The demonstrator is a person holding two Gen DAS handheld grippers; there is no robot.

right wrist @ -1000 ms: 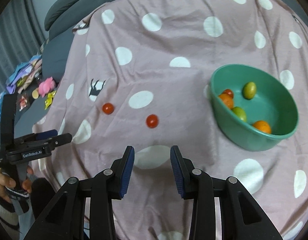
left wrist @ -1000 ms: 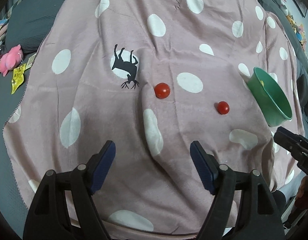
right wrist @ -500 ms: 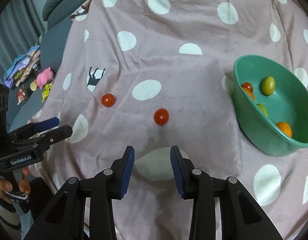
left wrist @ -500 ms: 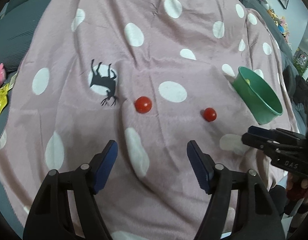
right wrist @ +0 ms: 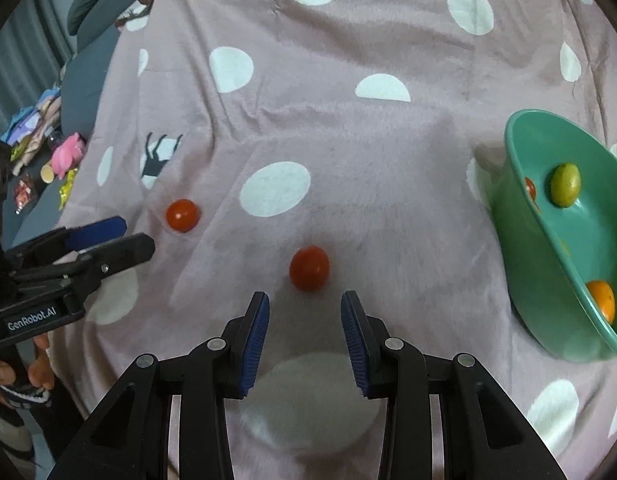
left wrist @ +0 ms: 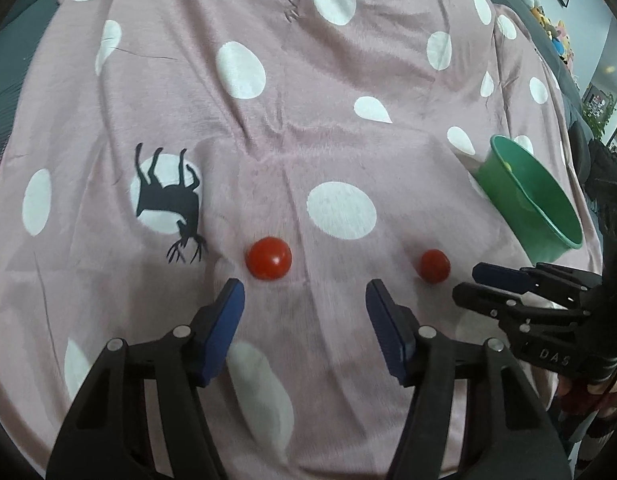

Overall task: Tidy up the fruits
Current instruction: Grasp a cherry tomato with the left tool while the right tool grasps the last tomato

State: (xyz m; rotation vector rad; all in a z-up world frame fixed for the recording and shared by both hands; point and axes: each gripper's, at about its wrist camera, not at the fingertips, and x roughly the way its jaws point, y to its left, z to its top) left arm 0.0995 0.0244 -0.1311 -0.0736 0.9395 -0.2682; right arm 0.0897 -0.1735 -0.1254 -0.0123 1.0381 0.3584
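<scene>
Two red tomatoes lie on a pink polka-dot blanket [left wrist: 288,92]. The left tomato [left wrist: 268,258] [right wrist: 182,215] sits just beyond my left gripper [left wrist: 304,300], nearer its left finger. Its jaws are closing, still apart, with nothing between them. The right tomato [right wrist: 309,268] [left wrist: 434,266] lies just ahead of the gap of my right gripper [right wrist: 304,300], whose jaws stand narrowly apart and empty. A green bowl [right wrist: 508,160] [left wrist: 528,200] at the right holds a green fruit [right wrist: 565,184], an orange one [right wrist: 602,300] and a red one [right wrist: 530,188].
Each gripper shows in the other's view: the left gripper [right wrist: 138,234] held by a hand [right wrist: 36,364], and the right gripper [left wrist: 464,281]. A pink toy [right wrist: 68,152] and small packets lie on the grey bedding left of the blanket.
Both grippers have moved forward and down toward the tomatoes, which now sit near the fingertips. The left jaws have narrowed. The right gripper has come further into the left wrist view.
</scene>
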